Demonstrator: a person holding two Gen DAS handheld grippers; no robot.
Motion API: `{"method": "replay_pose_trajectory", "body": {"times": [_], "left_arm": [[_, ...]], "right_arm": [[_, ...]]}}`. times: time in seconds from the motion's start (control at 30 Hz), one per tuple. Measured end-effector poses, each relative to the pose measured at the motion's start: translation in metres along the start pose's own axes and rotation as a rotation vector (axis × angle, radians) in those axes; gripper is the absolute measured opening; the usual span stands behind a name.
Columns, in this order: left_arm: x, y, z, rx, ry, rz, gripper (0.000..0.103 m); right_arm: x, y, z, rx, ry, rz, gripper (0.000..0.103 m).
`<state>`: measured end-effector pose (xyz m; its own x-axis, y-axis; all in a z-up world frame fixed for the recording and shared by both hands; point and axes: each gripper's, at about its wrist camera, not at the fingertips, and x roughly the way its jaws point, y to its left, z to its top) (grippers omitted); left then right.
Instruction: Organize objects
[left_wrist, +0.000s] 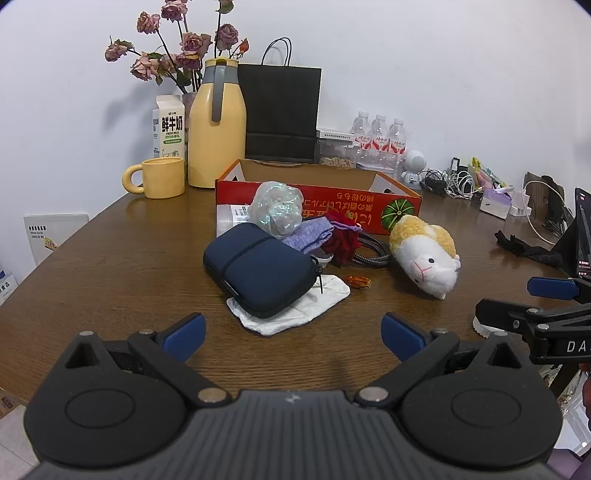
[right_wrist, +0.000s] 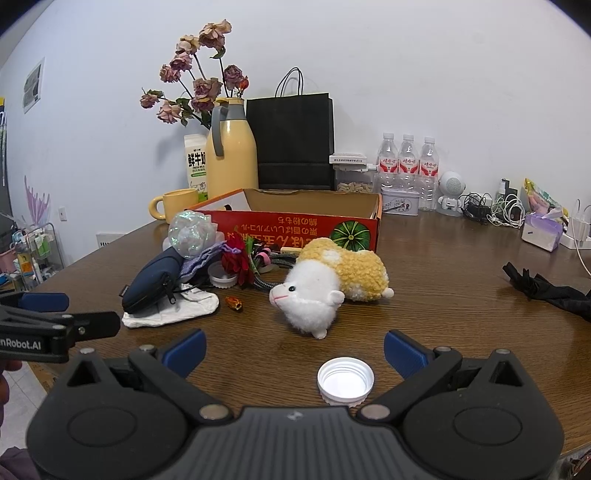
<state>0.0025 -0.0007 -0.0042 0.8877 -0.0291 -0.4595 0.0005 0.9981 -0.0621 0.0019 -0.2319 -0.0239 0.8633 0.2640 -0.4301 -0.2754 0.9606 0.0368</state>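
Both tongs hover low over the near edge of the tabletop (left_wrist: 110, 266), nothing taken up yet; reads as the opening step, choosing a first piece. Left tongs (left_wrist: 291, 336) spread wide, nothing between the pads, aimed at the navy zip pouch (left_wrist: 258, 269), which lies on a crumpled white cloth (left_wrist: 291, 314). Right tongs (right_wrist: 293, 352) equally wide and empty, with a white screw cap (right_wrist: 345, 380) lying open side up on the wood between its pads, untouched. Loose clutter sits mid-table, just in front of the open red cardboard box (left_wrist: 369, 206): a plush hamster (right_wrist: 325, 288) on its side, an iridescent wrapped ball (left_wrist: 275, 208), a lilac drawstring bag (left_wrist: 308, 234), a dark red flower (right_wrist: 238, 264), a braided cable (left_wrist: 369, 249), a small amber wrapped sweet (right_wrist: 234, 303). The box looks the likely destination. Next move, as judged: either set of tongs must advance, straddle one item, close, then lift over the box's front wall. The pouch is wide; the cap low and fiddly.
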Motion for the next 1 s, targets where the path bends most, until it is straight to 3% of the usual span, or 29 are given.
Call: {"method": "replay_pose_trajectory", "body": {"times": [1.0], "left_arm": [[0.0005, 0.0018, -0.0025, -0.002, -0.002, -0.006, 0.103]], "right_arm": [[0.0022, 0.0012, -0.0012, -0.004, 0.006, 0.000, 0.103]]}}
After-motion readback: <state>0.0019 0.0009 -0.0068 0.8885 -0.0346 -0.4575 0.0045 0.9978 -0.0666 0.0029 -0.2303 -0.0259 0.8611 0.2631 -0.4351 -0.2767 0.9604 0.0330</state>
